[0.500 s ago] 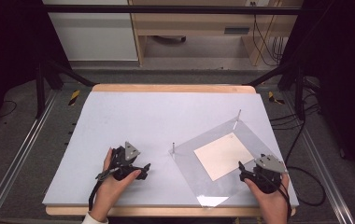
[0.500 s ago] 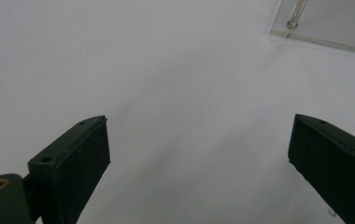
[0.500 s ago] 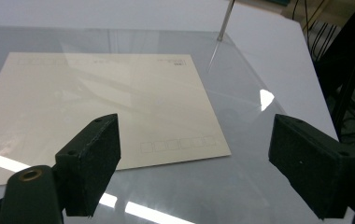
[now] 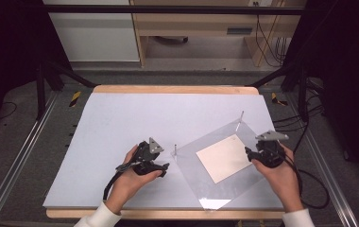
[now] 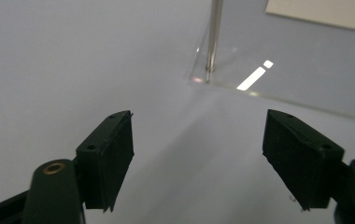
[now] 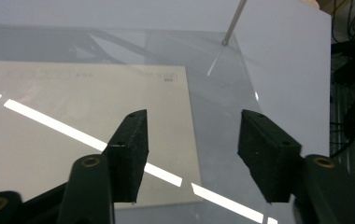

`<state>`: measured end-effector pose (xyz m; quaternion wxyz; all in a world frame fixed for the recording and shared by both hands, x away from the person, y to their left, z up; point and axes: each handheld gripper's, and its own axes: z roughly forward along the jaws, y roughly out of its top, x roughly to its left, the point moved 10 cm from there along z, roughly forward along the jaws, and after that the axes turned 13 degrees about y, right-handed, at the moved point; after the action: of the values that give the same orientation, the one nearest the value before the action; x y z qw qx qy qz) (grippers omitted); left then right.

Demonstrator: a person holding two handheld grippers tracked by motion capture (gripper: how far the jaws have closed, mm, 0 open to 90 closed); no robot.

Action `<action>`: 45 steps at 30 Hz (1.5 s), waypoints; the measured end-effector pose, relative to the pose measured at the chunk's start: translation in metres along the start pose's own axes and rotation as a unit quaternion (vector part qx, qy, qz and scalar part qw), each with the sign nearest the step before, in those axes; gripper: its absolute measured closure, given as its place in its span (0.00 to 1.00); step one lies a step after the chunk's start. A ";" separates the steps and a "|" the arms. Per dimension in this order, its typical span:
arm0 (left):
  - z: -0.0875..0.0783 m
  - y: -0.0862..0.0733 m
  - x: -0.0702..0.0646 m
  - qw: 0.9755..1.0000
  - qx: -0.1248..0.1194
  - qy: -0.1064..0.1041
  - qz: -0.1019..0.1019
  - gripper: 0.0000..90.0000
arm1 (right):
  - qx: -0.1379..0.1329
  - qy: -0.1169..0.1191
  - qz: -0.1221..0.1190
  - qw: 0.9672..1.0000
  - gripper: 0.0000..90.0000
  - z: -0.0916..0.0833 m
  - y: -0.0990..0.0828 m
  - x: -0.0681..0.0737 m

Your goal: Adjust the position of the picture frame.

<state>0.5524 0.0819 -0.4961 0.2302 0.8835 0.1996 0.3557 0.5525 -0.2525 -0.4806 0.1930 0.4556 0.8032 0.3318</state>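
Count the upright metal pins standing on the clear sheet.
2. One metal pin stands at the clear sheet's corner nearest the left gripper. The other pin stands at the sheet's far corner. Other corners show none.

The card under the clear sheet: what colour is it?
The card is plain cream or beige, best seen in the high view.

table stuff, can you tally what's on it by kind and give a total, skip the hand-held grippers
clear plastic sheet: 1
cream paper card under or on that sheet: 1
thin upright metal pins at the sheet's corners: 2
total: 4
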 end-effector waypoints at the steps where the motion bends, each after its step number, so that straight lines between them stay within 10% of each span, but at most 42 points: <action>1: 0.003 0.004 0.000 1.000 -0.002 0.002 0.002 0.34 | 0.006 0.000 -0.004 1.000 0.56 0.003 0.007 -0.005; 9: 0.028 0.011 0.011 1.000 0.002 0.002 0.022 0.50 | 0.053 0.019 0.009 0.998 0.71 0.058 0.049 -0.054; 19: 0.041 0.014 0.007 1.000 -0.001 -0.005 0.031 0.58 | 0.059 0.036 0.044 0.997 0.76 0.110 0.058 -0.079; 45: 0.043 0.011 0.012 0.999 -0.009 -0.005 0.032 0.64 | 0.036 0.000 0.069 0.997 0.94 0.134 0.063 -0.081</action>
<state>0.5932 0.0679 -0.5118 0.2276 0.8892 0.1668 0.3602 0.7140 -0.2509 -0.5296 0.1536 0.5166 0.7811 0.3154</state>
